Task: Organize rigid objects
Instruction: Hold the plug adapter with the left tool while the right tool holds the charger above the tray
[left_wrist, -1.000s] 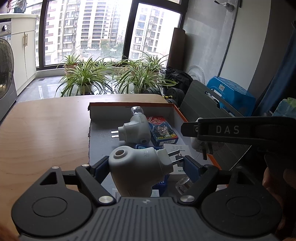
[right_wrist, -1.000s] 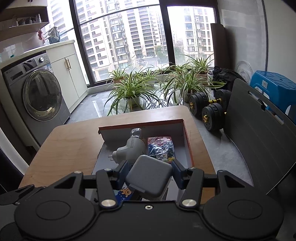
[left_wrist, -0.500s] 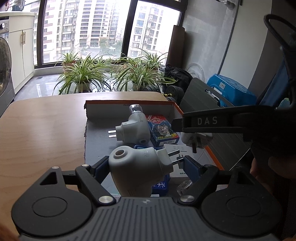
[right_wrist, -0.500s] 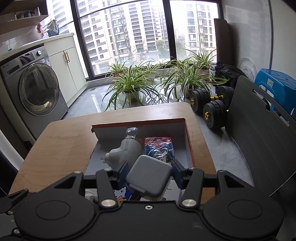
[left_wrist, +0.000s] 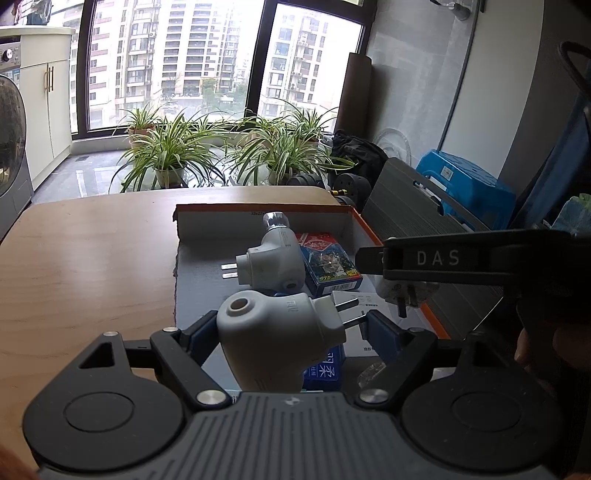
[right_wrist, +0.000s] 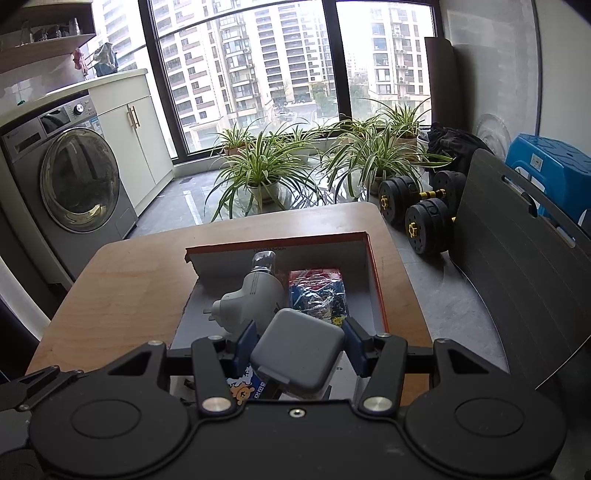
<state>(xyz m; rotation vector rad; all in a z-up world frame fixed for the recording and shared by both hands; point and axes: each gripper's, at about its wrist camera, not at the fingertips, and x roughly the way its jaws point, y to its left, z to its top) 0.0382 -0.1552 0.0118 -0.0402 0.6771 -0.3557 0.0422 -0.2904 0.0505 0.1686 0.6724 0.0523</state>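
Above the open box (left_wrist: 354, 216) on the desk (left_wrist: 85, 251): both tools loaded.
Left tool (left_wrist: 291, 328) clamped on white plug adapter (left_wrist: 273, 332); right tool (right_wrist: 299, 341) clamped on grey square charger (right_wrist: 297, 349).

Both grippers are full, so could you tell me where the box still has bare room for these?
The box floor is bare along its left side, left of the lying white plug, and at the far right corner behind the card pack. The near end, under both grippers, is crowded with packets.
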